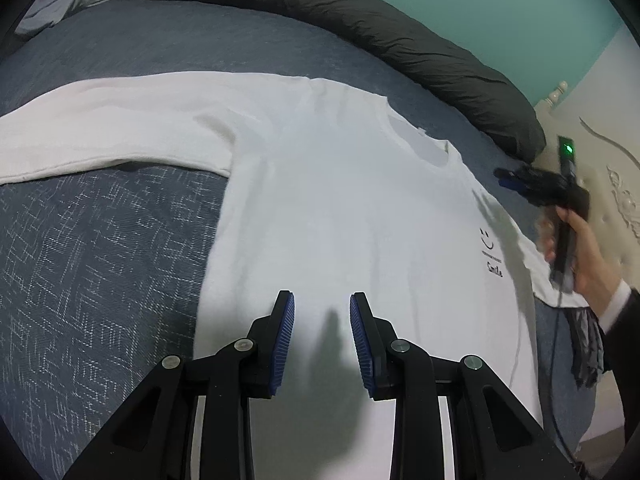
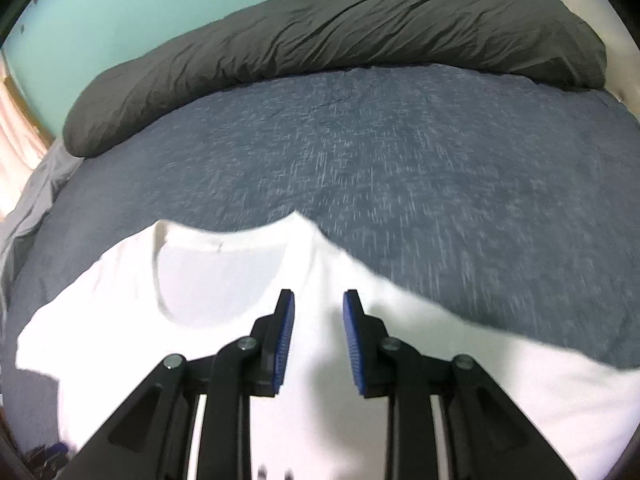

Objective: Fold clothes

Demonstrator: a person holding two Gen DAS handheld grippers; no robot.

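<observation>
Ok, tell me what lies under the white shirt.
The white shirt lies spread flat on a blue-grey woven bedspread, which shows around it. Whatever sits directly beneath the shirt's body is covered and cannot be seen.

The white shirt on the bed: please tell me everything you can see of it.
The white shirt is a long-sleeved top of soft knit, lying flat, front up, on the blue-grey bedcover. It has a round neckline, one sleeve stretched sideways, and a small black smile print. Neither gripper holds it.
</observation>
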